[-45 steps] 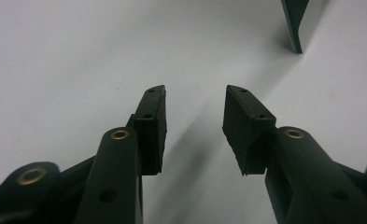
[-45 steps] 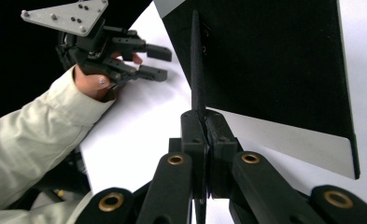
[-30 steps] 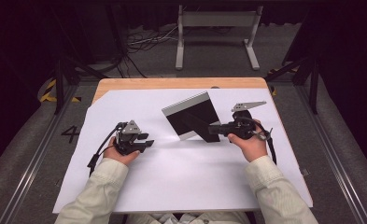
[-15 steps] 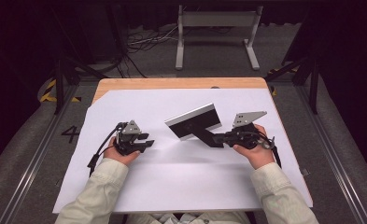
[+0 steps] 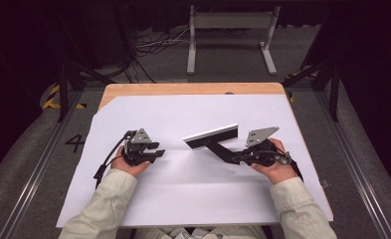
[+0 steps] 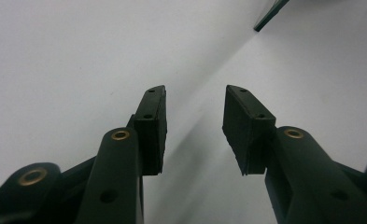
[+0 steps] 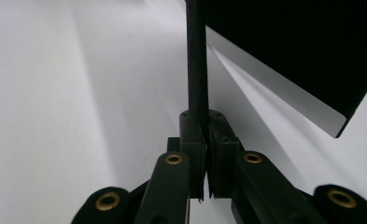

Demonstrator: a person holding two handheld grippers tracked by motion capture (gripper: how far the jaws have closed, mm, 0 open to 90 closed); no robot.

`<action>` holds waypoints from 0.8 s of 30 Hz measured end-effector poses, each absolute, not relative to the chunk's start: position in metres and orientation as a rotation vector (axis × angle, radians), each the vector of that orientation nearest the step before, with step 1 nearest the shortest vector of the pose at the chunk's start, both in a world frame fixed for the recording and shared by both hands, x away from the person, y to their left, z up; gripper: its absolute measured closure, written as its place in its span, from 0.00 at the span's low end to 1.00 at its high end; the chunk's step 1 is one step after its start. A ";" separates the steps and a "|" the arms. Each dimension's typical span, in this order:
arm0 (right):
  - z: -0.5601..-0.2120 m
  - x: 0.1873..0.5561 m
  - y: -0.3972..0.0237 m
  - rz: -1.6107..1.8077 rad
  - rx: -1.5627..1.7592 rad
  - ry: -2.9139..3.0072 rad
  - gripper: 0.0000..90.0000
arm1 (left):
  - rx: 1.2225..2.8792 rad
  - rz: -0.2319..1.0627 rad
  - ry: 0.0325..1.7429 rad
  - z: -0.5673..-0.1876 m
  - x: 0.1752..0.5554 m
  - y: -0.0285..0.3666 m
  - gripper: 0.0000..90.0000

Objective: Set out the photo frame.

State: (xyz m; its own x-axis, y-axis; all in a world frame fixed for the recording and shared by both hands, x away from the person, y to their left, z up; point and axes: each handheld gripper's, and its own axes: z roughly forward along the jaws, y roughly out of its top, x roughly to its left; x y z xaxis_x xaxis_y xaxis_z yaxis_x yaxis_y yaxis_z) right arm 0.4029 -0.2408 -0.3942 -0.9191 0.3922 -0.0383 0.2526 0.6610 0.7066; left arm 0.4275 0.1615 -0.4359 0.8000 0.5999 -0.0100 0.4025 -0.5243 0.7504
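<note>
Holding a flat black panel (image 5: 211,137) by a thin black strip (image 5: 222,151) that runs from its near edge, the right gripper (image 5: 239,158) has its jaws closed tight on that strip. The panel sits tilted above the middle of the white sheet (image 5: 183,189) covering the table (image 5: 183,89), right of centre, its pale long edge turned toward the camera. Whether its far corner touches the sheet I cannot tell.

The left gripper (image 5: 158,152) rests low on the left of the sheet, jaws open with nothing between them, well apart from the panel.

Doing this step well (my judgement): the grip is far out on a narrow strip, so the panel will want to swing. Keep the wrist steady, move slowly, and set the long edge down first before letting go. The free gripper could come in to steady the left end.

The right gripper view shows what the high view cannot: the strip (image 7: 197,60) pinched squarely between the two pads, edge-on and upright, and the panel's dark face (image 7: 293,42) with its pale border (image 7: 284,95) close overhead.

The left gripper view confirms the empty gap between the open jaws of the left gripper (image 6: 194,126), with a dark corner of the panel (image 6: 270,14) at its top edge.

The high view alone gives both hands and the layout.
</note>
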 end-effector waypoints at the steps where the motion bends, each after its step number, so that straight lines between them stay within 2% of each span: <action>1: -0.395 0.403 -0.240 1.082 0.521 2.697 0.96 | 2.194 0.320 0.736 -0.436 0.427 0.161 0.67; 18: -0.409 0.401 -0.239 0.933 0.527 2.735 0.95 | 2.204 0.318 0.742 -0.434 0.427 0.158 0.67; 24: -0.410 0.402 -0.240 0.919 0.560 2.715 0.91 | 2.201 0.317 0.744 -0.434 0.426 0.158 0.67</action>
State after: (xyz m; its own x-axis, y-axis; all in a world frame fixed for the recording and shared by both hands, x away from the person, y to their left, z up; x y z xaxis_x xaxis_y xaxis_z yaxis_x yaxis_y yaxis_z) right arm 0.4019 -0.2395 -0.4096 -0.9030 0.4214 -0.0844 0.2834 0.7315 0.6201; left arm 0.4265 0.1579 -0.4344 0.7979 0.6027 -0.0114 0.4093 -0.5278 0.7442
